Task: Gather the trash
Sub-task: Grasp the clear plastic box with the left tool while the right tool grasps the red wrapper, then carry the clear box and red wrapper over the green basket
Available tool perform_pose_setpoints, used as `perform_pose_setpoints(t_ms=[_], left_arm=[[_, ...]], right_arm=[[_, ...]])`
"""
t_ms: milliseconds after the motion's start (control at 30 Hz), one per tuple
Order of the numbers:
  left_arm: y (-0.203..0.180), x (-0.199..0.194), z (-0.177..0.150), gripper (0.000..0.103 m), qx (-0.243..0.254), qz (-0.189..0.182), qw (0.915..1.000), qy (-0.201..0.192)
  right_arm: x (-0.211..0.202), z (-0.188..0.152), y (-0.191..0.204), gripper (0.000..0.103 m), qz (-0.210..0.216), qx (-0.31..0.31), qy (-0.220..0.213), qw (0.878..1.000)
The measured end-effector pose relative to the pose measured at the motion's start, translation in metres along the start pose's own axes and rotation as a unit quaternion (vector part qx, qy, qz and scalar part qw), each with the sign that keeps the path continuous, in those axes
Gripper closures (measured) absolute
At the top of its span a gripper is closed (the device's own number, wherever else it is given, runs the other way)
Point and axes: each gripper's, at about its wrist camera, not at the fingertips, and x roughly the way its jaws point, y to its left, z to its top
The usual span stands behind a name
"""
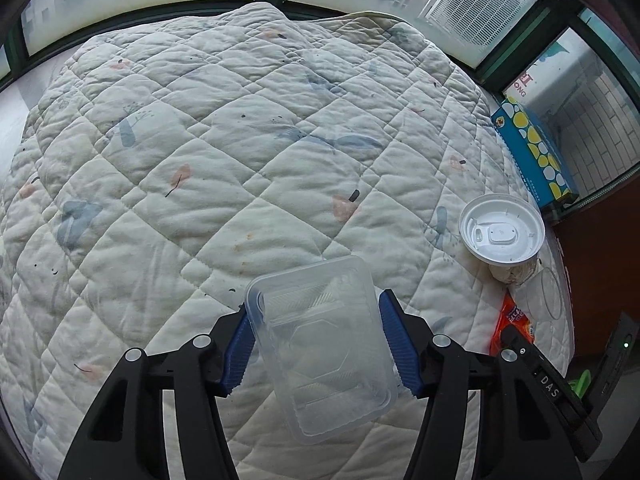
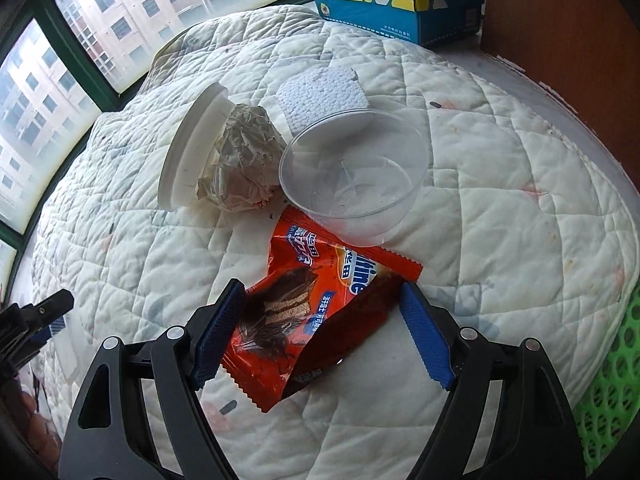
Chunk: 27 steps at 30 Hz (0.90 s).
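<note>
Clear plastic tray (image 1: 320, 344) sits pinched between our left gripper's (image 1: 316, 340) pads and may slip if we tilt it, while our right gripper (image 2: 320, 332) stands half open around the wrapper (image 2: 316, 304), whose crinkly foil could slide toward the cup (image 2: 352, 172) at 12 o'clock.

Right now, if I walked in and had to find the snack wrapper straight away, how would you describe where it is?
Look at the white quilted cover, near the side where the blue dotted box stands. In front of the clear round cup lies the orange-red wrapper, between the right gripper's blue fingers. It is the only brightly coloured, printed piece; its neighbours are white or transparent.
</note>
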Motion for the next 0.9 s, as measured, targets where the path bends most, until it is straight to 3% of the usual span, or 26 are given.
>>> perform_pose_setpoints(t_ms=[100, 200, 300, 633, 900], left_arm=[[-0.001, -0.007, 0.0, 0.046, 0.004, -0.007, 0.9999, -0.007], [-0.004, -0.014, -0.001, 0.046, 0.006, -0.014, 0.9998, -0.012], [-0.009, -0.021, -0.004, 0.046, 0.014, -0.022, 0.9995, -0.018], [-0.032, -0.044, -0.017, 0.046, 0.042, -0.047, 0.9976, -0.027], [-0.067, -0.057, -0.028, 0.046, 0.073, -0.076, 0.9941, -0.027]], right_arm=[[-0.004, -0.004, -0.004, 0.038, 0.0, -0.007, -0.005, 1.0], [-0.013, -0.005, -0.011, 0.055, 0.022, 0.0, -0.008, 1.0], [-0.023, -0.01, -0.014, 0.061, 0.036, 0.0, -0.012, 0.999], [-0.065, -0.037, -0.025, 0.068, 0.06, -0.004, -0.042, 0.997], [-0.105, -0.048, -0.043, 0.07, 0.057, -0.001, -0.073, 0.996]])
